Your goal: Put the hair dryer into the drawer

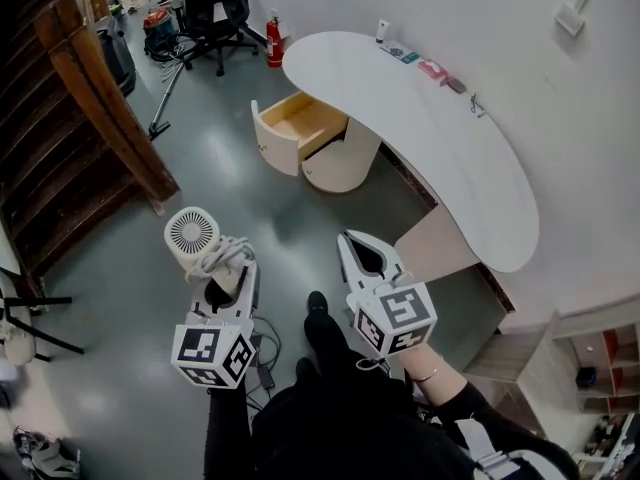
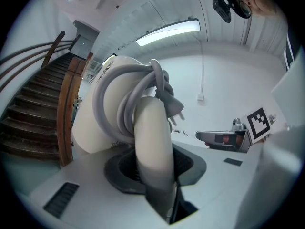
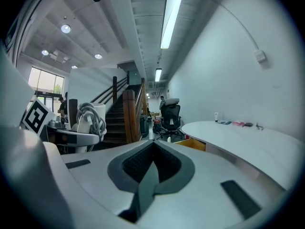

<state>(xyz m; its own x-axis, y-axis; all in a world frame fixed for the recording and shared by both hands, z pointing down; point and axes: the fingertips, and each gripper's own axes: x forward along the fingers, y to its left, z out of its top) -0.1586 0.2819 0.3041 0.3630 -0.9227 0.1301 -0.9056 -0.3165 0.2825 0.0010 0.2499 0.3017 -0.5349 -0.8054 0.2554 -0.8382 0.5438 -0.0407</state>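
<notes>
A white hair dryer (image 1: 195, 236) with its grey cord wound round it stands upright in my left gripper (image 1: 225, 280), which is shut on the handle. In the left gripper view the handle (image 2: 152, 142) fills the gap between the jaws, with the plug hanging at its side. My right gripper (image 1: 358, 250) hovers beside it at the right, shut and holding nothing; its jaws meet in a line in the right gripper view (image 3: 151, 171). The open drawer (image 1: 300, 123), wood-coloured inside, sticks out of a round cabinet ahead under the desk, also seen in the right gripper view (image 3: 193, 143).
A long curved white desk (image 1: 440, 138) runs along the right wall with small items (image 1: 435, 68) on it. A wooden staircase (image 1: 90, 108) rises at the left. A black office chair (image 1: 215, 8) and a red fire extinguisher (image 1: 273, 40) stand at the back. Grey floor lies between me and the drawer.
</notes>
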